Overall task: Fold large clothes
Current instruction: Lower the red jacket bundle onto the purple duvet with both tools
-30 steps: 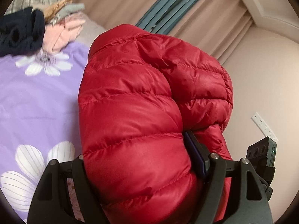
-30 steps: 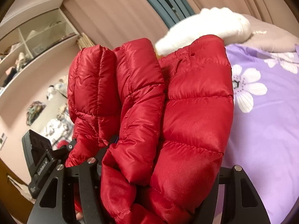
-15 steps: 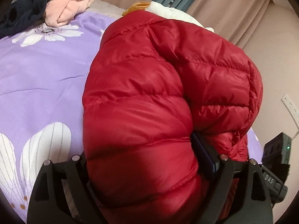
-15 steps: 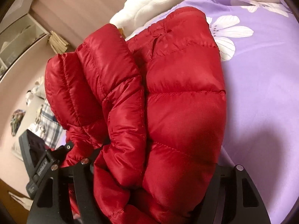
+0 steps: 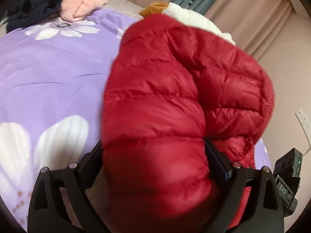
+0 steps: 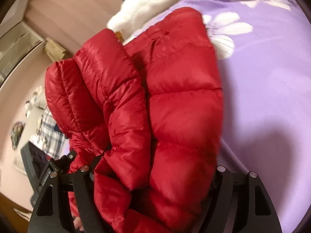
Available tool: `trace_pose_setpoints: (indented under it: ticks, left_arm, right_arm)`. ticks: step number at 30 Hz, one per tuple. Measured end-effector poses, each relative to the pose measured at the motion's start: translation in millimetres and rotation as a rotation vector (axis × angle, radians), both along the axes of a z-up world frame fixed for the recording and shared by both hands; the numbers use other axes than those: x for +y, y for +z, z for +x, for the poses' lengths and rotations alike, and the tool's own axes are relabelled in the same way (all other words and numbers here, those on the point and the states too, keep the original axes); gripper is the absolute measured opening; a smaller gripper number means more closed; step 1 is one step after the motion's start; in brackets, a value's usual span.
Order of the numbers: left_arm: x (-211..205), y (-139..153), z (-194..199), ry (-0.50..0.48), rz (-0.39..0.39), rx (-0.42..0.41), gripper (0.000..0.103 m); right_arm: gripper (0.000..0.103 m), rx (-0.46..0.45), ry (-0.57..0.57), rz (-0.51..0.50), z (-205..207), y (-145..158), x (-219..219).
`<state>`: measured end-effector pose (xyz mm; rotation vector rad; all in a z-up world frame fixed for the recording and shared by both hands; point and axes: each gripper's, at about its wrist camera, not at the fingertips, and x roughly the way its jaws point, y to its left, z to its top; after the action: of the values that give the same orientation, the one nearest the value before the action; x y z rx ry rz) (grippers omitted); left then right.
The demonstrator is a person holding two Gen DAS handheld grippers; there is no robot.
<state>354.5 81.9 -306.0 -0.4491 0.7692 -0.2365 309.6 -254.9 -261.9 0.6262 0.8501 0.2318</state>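
Holding status: a red puffer jacket (image 5: 167, 101) is carried bunched between both tongs, above a bed covered by a purple floral sheet (image 5: 48, 81).
Left tongs (image 5: 153, 155): clamped on a thick quilted roll of the jacket; padding bulges out between and over the two fingers, so the fingertips are hidden.
Right tongs (image 6: 155, 167): clamped on several stacked layers of the same jacket (image 6: 155, 97); at least three padded folds are seen pressed side by side between the fingers.
Reason for the grip: the layers are judged to be pinched from both sides so that the slippery, springy padding is kept from unfolding while the bundle is carried.
Jacket position: it is held in the air, apparently near one edge of the bed; whether any part touches the sheet cannot be told.
Bed surface: a wide bare stretch of sheet lies on the inner side of the bundle in both views, and is judged to be the likely set-down area.
Other items: a white fluffy blanket (image 5: 196, 17) lies just behind the jacket; a pile of pink and dark clothes (image 5: 58, 5) lies at a far corner of the bed, well apart.
Task stage: the jacket is judged largely folded; set-down is not yet done.
Risk: on release the puffed layers may spring open, so flattening on the sheet is advised first.
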Motion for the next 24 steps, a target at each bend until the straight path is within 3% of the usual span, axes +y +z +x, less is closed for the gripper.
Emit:
trace_pose_setpoints:
  ticks: [3, 6, 8, 11, 12, 13, 16, 19, 20, 24]
  left_arm:
    - [1, 25, -21, 0.015, 0.075, -0.047, 0.089]
    - [-2, 58, -47, 0.034, 0.174, -0.144, 0.087]
    - [0, 75, -58, 0.078, 0.192, -0.191, 0.082]
    - [4, 98, -62, 0.113, 0.179, -0.219, 0.070]
    - [3, 101, -58, 0.118, 0.196, -0.209, 0.060]
    - [1, 102, -52, 0.135, 0.225, -0.184, 0.056]
    - [-5, 84, -30, 0.170, 0.282, -0.094, 0.045]
    - [-22, 31, 6, 0.128, 0.395, 0.108, 0.043]
    - [-27, 18, 9, 0.129, 0.408, 0.102, 0.043]
    - [-41, 6, 8, 0.175, 0.475, 0.039, 0.044]
  right_arm:
    - [0.076, -0.022, -0.012, -0.071, -17, 25, 0]
    - [0.076, -0.076, -0.055, -0.241, -36, 59, 11]
    - [0.076, -0.153, -0.090, -0.342, -48, 85, 23]
    - [0.075, -0.262, -0.044, -0.383, -53, 114, 41]
    - [0.068, -0.262, -0.025, -0.394, -49, 118, 47]
    - [0.052, -0.249, -0.010, -0.408, -42, 120, 53]
    - [0.033, -0.169, 0.004, -0.400, -13, 111, 59]
    - [0.031, -0.001, 0.002, -0.388, 20, 72, 60]
    - [0.031, 0.062, -0.007, -0.396, 33, 49, 59]
    - [0.026, 0.019, -0.020, -0.491, 41, 26, 67]
